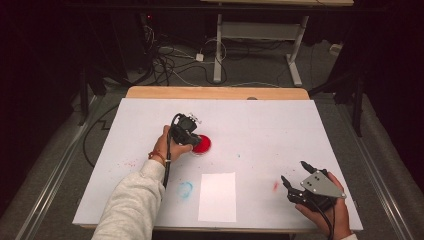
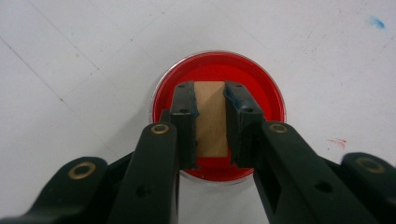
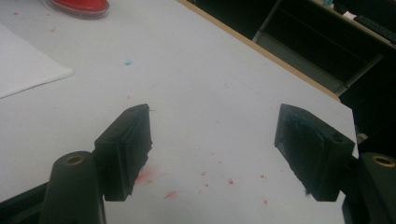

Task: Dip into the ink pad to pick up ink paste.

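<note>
A round red paint dish (image 1: 204, 145) sits near the middle of the white-covered table (image 1: 260, 125). My left gripper (image 1: 192, 138) points down over it, shut on a small wooden block (image 2: 211, 116). In the left gripper view the block stands between the two jaws, right over the red dish (image 2: 268, 100); whether it touches the paint I cannot tell. At the table's front right my right gripper (image 1: 293, 171) is held open with nothing between its fingers. In the right gripper view its jaws (image 3: 215, 121) stand wide apart over bare, paint-speckled table.
A blank white sheet of paper (image 1: 217, 196) lies near the front edge, between the two hands. A blue smear (image 1: 185, 189) marks the table left of it, a red smear (image 1: 275, 186) right of it. The dish (image 3: 79, 5) shows far off in the right gripper view.
</note>
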The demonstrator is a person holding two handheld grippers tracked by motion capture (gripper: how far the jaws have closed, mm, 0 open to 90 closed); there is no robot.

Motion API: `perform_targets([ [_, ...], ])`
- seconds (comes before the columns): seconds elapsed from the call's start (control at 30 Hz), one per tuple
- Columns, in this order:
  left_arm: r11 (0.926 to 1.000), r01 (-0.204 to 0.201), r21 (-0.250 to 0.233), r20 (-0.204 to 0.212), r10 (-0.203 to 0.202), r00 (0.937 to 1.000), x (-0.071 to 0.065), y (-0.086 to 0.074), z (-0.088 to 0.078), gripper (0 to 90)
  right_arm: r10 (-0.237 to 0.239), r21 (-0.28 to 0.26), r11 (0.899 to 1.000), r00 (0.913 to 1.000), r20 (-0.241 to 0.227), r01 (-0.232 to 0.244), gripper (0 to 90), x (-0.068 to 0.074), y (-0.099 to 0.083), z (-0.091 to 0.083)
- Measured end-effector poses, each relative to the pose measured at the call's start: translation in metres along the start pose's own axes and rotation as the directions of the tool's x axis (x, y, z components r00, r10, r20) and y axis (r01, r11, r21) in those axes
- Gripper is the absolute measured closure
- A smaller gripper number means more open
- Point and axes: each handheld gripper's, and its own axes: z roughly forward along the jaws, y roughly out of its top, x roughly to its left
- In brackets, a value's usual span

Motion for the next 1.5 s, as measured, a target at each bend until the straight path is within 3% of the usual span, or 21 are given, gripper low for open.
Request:
perform_targets([
  [0.13, 0.9999, -0.002, -0.014, -0.015, 0.001, 0.9999, -0.0023, -0.0023, 0.0010, 73.8, 0.001, -0.001, 1.000, 1.0000, 0.000, -0.001, 27.1, 0.0004, 0.0002, -0.0001],
  [0.33, 0.9986, 0.030, -0.045, 0.008, -0.030, 0.9995, 0.0007, -0.0067, 0.0018, 73.8, 0.001, -0.005, 1.000, 1.0000, 0.004, -0.001, 26.9, 0.0010, 0.0012, -0.0008],
  [0.47, 0.9995, 0.012, -0.030, -0.019, -0.012, 0.9997, -0.0031, -0.0048, 0.0021, 73.8, -0.004, -0.005, 1.000, 1.0000, 0.003, 0.004, 26.9, 0.0014, 0.0014, -0.0006],
  [0.87, 0.9991, 0.023, -0.036, -0.004, -0.023, 0.9997, -0.0007, -0.0059, 0.0026, 73.8, -0.006, -0.005, 1.000, 1.0000, 0.002, 0.006, 27.0, 0.0021, 0.0018, -0.0008],
  [1.37, 0.9991, 0.018, -0.039, -0.024, -0.019, 0.9995, -0.0037, -0.0063, 0.0026, 73.7, -0.006, -0.002, 1.000, 1.0000, 0.000, 0.006, 27.1, 0.0028, 0.0024, -0.0008],
  [1.5, 0.9977, 0.034, -0.058, -0.012, -0.035, 0.9993, -0.0018, -0.0083, 0.0017, 73.7, -0.005, -0.001, 1.000, 1.0000, -0.001, 0.005, 27.2, 0.0031, 0.0021, -0.0008],
])
